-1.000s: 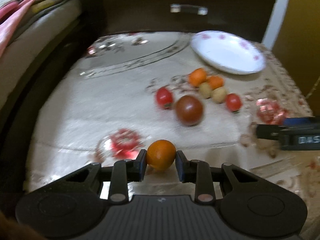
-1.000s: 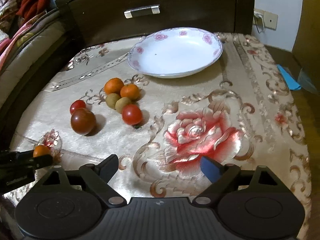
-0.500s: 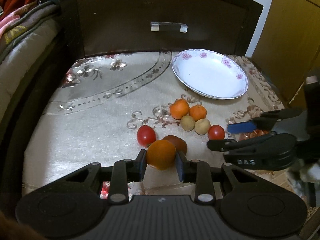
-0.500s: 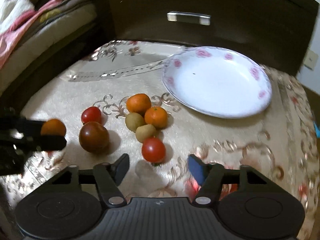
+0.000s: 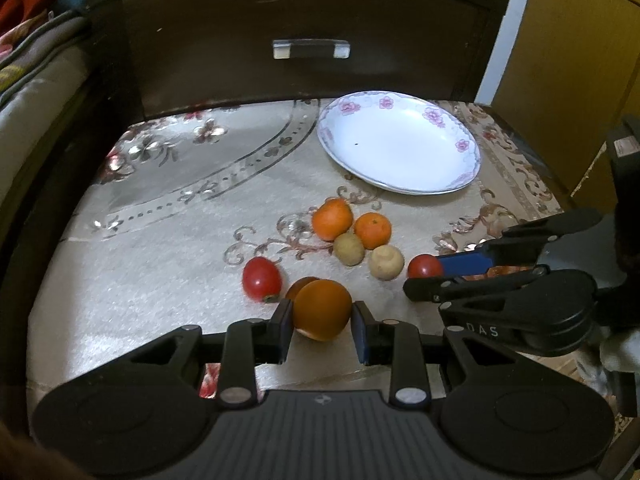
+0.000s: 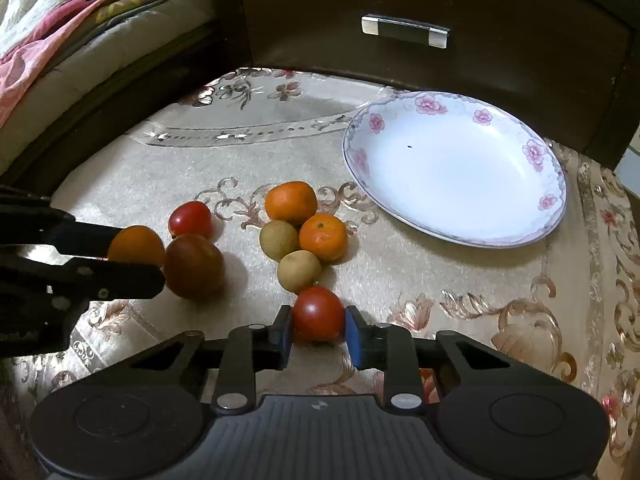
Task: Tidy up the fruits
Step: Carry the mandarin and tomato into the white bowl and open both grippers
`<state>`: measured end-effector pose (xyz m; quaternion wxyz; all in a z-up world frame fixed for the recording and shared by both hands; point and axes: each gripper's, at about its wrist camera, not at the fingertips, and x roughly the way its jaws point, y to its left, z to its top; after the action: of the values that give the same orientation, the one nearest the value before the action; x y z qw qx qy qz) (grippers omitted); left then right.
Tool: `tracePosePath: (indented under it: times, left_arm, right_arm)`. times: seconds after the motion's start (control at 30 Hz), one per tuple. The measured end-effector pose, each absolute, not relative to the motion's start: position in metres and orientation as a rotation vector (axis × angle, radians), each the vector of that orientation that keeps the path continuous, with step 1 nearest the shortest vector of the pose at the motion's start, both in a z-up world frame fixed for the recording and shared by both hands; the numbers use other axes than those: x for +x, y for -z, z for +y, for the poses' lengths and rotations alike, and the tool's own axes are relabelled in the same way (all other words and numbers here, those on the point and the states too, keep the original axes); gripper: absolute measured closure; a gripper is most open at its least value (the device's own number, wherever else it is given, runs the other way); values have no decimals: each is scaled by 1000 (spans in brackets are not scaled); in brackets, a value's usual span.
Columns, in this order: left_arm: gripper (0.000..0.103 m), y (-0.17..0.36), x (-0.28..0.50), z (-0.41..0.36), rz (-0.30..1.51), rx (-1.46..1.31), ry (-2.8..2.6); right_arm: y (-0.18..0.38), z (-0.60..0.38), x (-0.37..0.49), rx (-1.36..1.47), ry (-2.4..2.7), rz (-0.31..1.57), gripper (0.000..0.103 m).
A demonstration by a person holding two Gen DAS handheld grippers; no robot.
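Both claws grip fruit: the right claw [image 6: 318, 334] is clamped on a red tomato [image 6: 319, 313] at the near end of the fruit cluster, and the left claw [image 5: 320, 330] pinches an orange [image 5: 321, 309] just above the cloth. The white plate [image 6: 516, 236] sits bare beyond the cluster, probably the place both pieces are meant for, so each fruit is held sideways across its middle for carrying.

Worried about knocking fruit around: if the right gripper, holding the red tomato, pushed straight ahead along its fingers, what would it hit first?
Probably the nearer brown-green fruit, just beyond the red tomato in the right gripper; depth is unclear.
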<state>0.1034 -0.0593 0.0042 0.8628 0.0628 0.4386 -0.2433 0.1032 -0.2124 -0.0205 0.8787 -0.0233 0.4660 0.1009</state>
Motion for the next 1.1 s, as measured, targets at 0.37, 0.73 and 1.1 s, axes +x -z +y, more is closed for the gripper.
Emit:
tracePosePath:
  times: [0.37, 0.73, 1.1]
  left_arm:
    - [64, -6, 114, -89, 895, 174, 544]
    - [64, -16, 137, -113, 854, 171, 573]
    - [64, -27, 174, -145, 801, 172, 581]
  right_arm:
    - [6, -231, 93, 18, -181, 968, 82]
    - [-2, -254, 102, 63, -142, 945, 82]
    - [-10, -277, 128, 105, -73, 873, 82]
